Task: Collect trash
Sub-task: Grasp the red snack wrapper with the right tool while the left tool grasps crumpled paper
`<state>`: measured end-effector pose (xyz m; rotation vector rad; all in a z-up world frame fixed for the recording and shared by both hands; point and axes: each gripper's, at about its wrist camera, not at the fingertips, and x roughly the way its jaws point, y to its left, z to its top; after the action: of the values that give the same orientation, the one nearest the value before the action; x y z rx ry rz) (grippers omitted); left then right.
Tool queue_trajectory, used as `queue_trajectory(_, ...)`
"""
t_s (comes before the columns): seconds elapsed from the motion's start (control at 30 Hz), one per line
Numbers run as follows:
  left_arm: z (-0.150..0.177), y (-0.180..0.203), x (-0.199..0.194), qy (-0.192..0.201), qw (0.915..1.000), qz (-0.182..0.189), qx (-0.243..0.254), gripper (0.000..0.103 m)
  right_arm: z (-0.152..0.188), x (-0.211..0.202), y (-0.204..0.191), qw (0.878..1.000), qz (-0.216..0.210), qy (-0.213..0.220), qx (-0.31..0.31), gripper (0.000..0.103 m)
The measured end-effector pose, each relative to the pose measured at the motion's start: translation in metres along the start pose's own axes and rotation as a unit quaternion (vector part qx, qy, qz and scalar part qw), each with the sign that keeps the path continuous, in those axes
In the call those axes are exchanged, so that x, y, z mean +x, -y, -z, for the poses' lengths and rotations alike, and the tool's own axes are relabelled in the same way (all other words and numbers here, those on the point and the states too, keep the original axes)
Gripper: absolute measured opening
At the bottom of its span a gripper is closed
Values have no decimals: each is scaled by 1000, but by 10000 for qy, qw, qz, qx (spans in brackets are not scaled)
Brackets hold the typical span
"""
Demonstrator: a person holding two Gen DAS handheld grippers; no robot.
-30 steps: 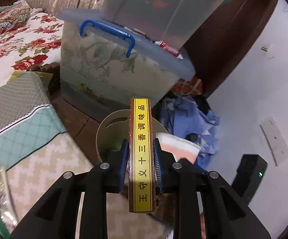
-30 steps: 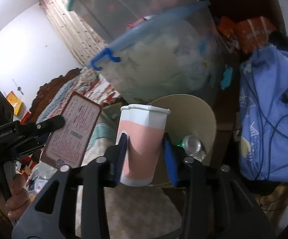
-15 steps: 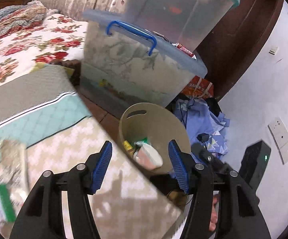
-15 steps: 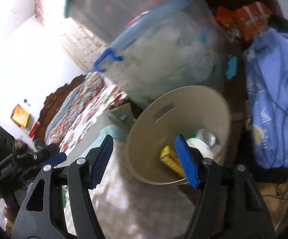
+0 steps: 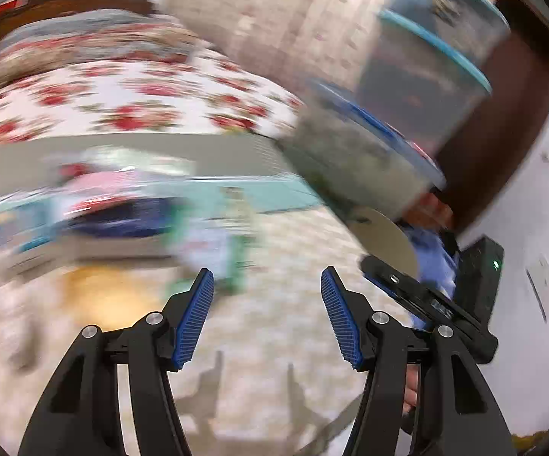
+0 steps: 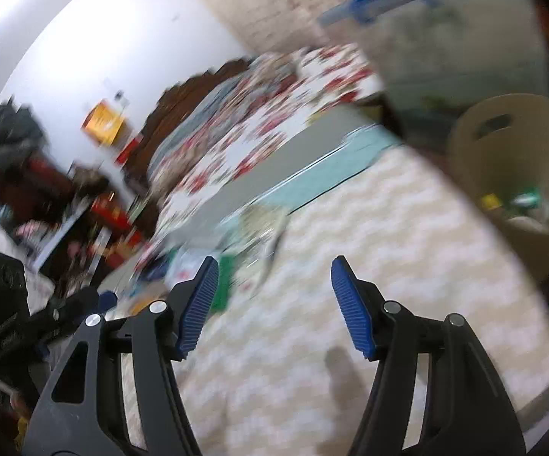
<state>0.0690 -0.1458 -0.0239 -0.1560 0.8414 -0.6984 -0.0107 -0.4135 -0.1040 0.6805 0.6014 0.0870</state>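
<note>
Beige plastic waste bin (image 6: 517,174) beside the bed already holds several discarded items. Your left gripper (image 5: 267,315) and right gripper (image 6: 274,307) both stand open and empty. Blurred litter (image 6: 259,235) remains on the chevron bedspread (image 6: 350,266); collect it next.

Right view: waste bin (image 6: 517,174) sat right of the jaws, litter pile (image 6: 251,243) ahead-left, storage box (image 6: 456,38) beyond the bin.

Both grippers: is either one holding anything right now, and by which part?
Nothing is held. The left gripper and right gripper both stand open and empty above the patterned bedspread.
</note>
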Motion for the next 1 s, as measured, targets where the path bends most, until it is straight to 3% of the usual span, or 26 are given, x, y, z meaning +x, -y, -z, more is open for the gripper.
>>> queue_trajectory(0.2, 7, -84, -64, 473, 9920, -788, -869, 56, 18, 22, -69, 9958, -470, -488, -609, 61)
queue_trajectory(0.3, 9, -101, -77, 628, 9881, -1012, -977, 67, 20, 33, -95, 9919, -755, -705, -737, 58)
queue_trajectory(0.43, 13, -119, -79, 645, 9860, -1241, -910, 68, 7, 62, -114, 9877, -1009, -1054, -564, 53)
queue_trajectory(0.6, 15, -138, -66, 506, 9845, -1350, -997, 68, -18, 100, -129, 9852, -1003, -1318, -447, 51)
queue_trajectory(0.9, 11, -158, -31, 127, 9871, -1317, -905, 68, -46, 190, -145, 9832, -459, -1691, -512, 53)
queue_trajectory(0.97, 13, -160, -26, 75, 9869, -1376, -842, 68, -42, 202, -145, 9815, -348, -1809, -520, 51)
queue_trajectory(1.0, 14, -161, -24, 53, 9867, -1406, -814, 65, -40, 205, -147, 9821, -311, -1767, -567, 38)
